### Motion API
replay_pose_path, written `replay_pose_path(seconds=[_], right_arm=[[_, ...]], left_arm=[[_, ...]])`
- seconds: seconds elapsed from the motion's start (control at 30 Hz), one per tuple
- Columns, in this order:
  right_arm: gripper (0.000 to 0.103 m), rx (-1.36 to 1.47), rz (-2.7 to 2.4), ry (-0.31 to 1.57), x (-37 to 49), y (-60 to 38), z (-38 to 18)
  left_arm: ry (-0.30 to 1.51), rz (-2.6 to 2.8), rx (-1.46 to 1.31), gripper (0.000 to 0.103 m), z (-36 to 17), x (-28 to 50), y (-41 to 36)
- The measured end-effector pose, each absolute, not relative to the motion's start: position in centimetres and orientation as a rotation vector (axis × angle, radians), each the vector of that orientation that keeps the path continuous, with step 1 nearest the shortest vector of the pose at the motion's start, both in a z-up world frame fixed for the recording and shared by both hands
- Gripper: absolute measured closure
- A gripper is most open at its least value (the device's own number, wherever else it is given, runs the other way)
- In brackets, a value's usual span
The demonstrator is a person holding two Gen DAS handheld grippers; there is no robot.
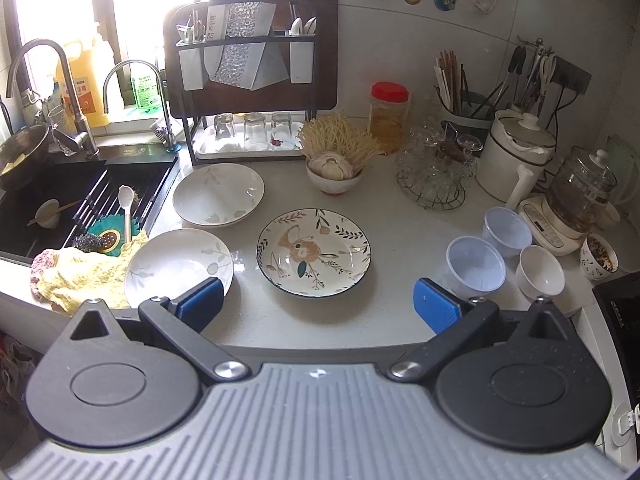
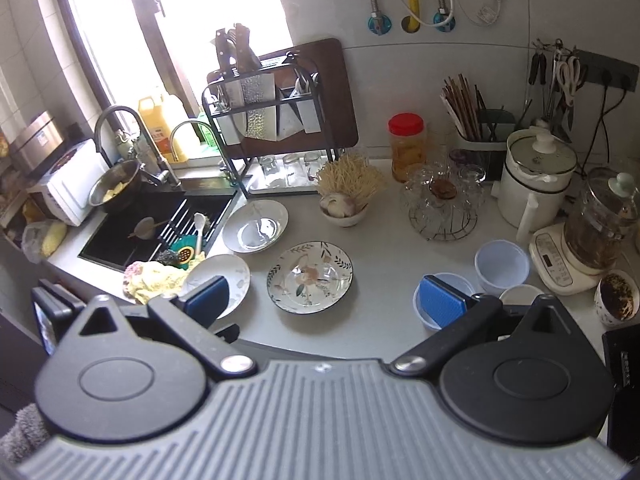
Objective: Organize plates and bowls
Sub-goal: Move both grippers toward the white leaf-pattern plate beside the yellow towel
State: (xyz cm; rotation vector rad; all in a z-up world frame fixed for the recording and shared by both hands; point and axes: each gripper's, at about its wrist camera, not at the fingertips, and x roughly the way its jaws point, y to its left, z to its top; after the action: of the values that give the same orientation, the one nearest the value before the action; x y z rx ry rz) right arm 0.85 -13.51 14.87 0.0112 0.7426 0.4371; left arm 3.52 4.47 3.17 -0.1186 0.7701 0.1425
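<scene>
Broadly, the desk (image 1: 400, 216) carries a dish rack (image 1: 248, 80) at the back, a sink (image 1: 80, 196) to the left and a kettle (image 1: 516, 156) to the right. Three plates lie mid-desk: floral plate (image 1: 314, 252), deep plate (image 1: 218, 194), and white plate (image 1: 178, 266) touching a yellow cloth (image 1: 80, 276); three cups (image 1: 476, 268) sit right. Both grippers, left (image 1: 316, 306) and right (image 2: 326, 300), hover above the desk's near edge, fingers spread wide, holding nothing.

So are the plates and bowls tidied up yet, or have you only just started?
Only just started. Nothing looks stacked yet: the flowered plate and two white plates lie apart on the counter, and three small bowls sit side by side. The left gripper and right gripper are open and empty. All the sorting is left.
</scene>
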Motion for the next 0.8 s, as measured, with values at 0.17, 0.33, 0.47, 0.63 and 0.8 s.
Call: replay_pose_path(seconds=[0.17, 0.33, 0.47, 0.63, 0.8], right_arm=[[0.000, 0.027, 0.445, 0.768, 2.0, -13.1, 14.4], [0.000, 0.025, 0.427, 0.777, 4.4, -13.1, 14.2], [0.000, 0.021, 0.435, 0.752, 6.1, -12.5, 14.8], [0.000, 0.007, 0.456, 0.734, 8.2, -11.3, 15.2], [0.000, -0.037, 0.442, 0.763, 10.1, -9.7, 14.0]], left_arm=[[0.778, 0.162, -0.130, 0.001, 2.8, 3.7, 5.0], [0.770, 0.188, -0.133, 0.001, 2.8, 3.6, 5.8], [0.784, 0.204, -0.143, 0.001, 2.4, 3.6, 6.6], [0.802, 0.229, -0.150, 0.001, 1.6, 4.3, 8.0], [0.815, 0.259, -0.174, 0.001, 0.4, 5.3, 10.3]])
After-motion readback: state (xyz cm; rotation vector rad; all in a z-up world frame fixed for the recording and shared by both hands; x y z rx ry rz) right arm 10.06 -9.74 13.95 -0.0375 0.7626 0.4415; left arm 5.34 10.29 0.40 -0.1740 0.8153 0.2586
